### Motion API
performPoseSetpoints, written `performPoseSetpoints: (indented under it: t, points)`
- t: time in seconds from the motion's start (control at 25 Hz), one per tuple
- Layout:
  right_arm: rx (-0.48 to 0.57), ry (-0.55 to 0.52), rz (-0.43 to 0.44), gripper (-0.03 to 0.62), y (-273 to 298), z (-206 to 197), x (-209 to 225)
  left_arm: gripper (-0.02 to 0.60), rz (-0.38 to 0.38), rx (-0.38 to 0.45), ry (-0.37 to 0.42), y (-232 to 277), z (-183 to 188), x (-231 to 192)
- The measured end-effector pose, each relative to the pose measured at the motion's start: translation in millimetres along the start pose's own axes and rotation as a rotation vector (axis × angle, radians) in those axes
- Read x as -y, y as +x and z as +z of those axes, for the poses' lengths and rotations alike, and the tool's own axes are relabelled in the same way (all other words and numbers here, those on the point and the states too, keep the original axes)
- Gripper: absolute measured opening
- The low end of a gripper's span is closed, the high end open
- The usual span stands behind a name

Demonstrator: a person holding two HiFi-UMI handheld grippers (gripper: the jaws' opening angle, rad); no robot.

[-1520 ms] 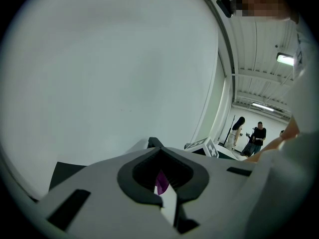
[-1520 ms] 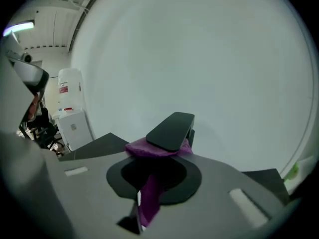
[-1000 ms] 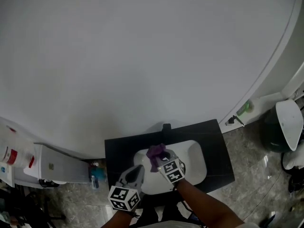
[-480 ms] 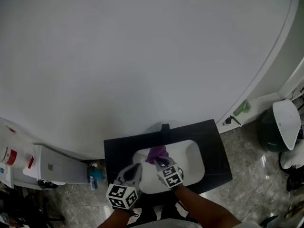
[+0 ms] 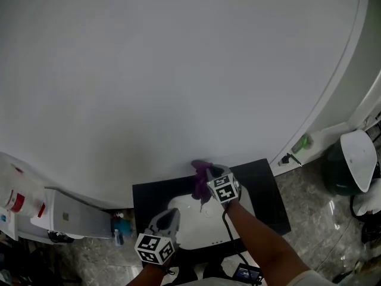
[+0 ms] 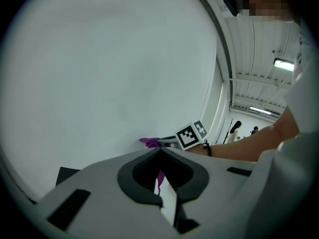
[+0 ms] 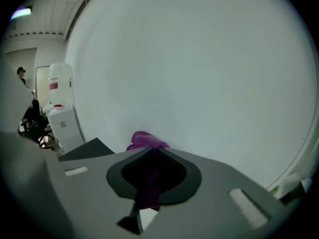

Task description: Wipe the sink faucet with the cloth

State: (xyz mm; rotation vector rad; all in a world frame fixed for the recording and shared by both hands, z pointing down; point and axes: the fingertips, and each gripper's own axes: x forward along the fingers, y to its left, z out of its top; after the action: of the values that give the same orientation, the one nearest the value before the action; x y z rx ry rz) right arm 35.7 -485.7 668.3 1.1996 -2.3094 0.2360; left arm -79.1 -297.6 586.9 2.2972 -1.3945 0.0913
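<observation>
A white sink sits in a black counter against a white wall. My right gripper is at the back edge of the sink by the wall, shut on a purple cloth that bunches at its tips and hangs down. In the right gripper view the purple cloth sticks out past the closed jaws of the right gripper. The cloth hides the faucet. My left gripper hovers over the sink's near left rim. In its own view the left gripper is shut and holds nothing.
A white water dispenser stands left of the counter, with a teal item on the floor beside it. At the right are a dark bin with a white lid and a green bottle on a ledge.
My right gripper has carried the cloth from over the basin up to the sink's back edge at the wall. The left gripper has barely moved.
</observation>
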Motion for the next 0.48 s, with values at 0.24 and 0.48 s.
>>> performPoseSetpoints:
  t: [0.24, 0.48]
  points:
    - [-0.004, 0.05, 0.027, 0.028, -22.1, -19.9, -25.7, 0.005, 0.004, 0.005, -0.01, -1.5, -0.5, -4.0]
    - [0.01, 0.063, 0.07, 0.028, -68.8, -43.4, -64.0, 0.005, -0.025, 0.017, 0.001, -2.7, 11.2, 9.2]
